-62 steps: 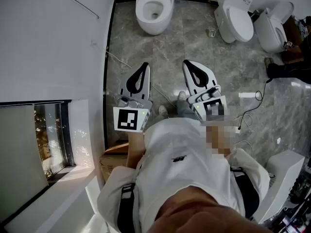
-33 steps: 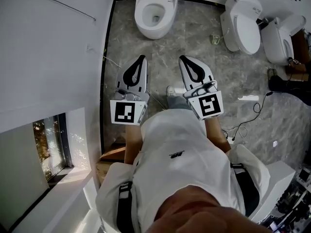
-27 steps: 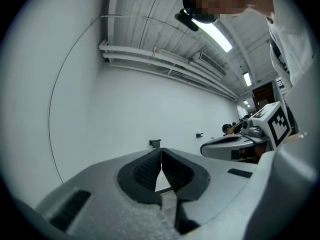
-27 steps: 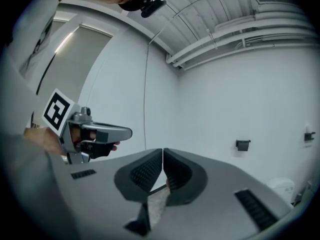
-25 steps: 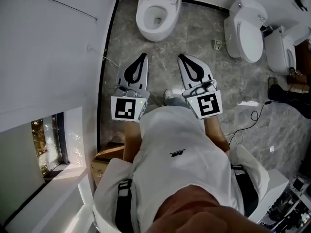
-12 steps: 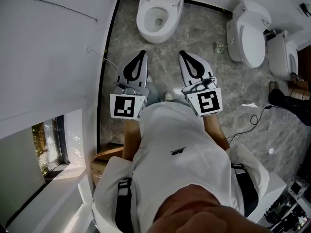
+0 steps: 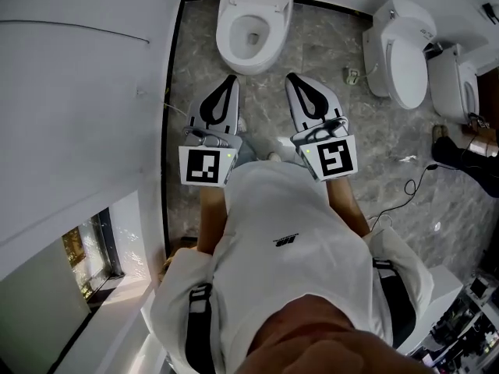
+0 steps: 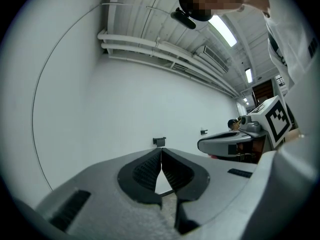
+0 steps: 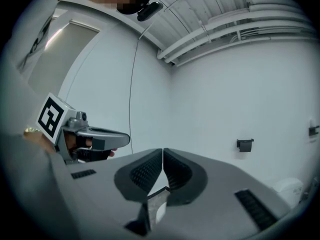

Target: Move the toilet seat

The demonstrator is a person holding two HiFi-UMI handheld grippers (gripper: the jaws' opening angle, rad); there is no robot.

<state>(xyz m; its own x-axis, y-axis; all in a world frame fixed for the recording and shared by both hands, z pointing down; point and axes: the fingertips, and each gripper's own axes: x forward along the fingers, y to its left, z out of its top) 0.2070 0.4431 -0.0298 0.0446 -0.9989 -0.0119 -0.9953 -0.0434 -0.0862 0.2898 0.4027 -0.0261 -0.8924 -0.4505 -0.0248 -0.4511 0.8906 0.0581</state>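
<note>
A white toilet (image 7: 251,22) stands at the top of the head view, its bowl uncovered and the seat ring (image 7: 226,37) lying down around it. My left gripper (image 7: 230,80) and right gripper (image 7: 290,78) are held side by side over the grey marble floor, just short of the toilet's front rim. Both point toward it and both are shut with nothing between the jaws. In the left gripper view the left gripper (image 8: 161,151) faces a bare white wall. The right gripper (image 9: 163,151) does the same in its own view.
Two more white toilets (image 7: 401,49) (image 7: 460,84) stand at the right, the nearer with its lid down. A person (image 7: 468,142) sits at the right edge, and a cable (image 7: 405,189) trails on the floor. A white wall (image 7: 78,115) bounds the left. A small bracket (image 9: 245,144) hangs on the far wall.
The person has stepped nearer the toilet, so the gap between the gripper tips and the bowl's front rim has shrunk. Both grippers stay shut and side by side.
</note>
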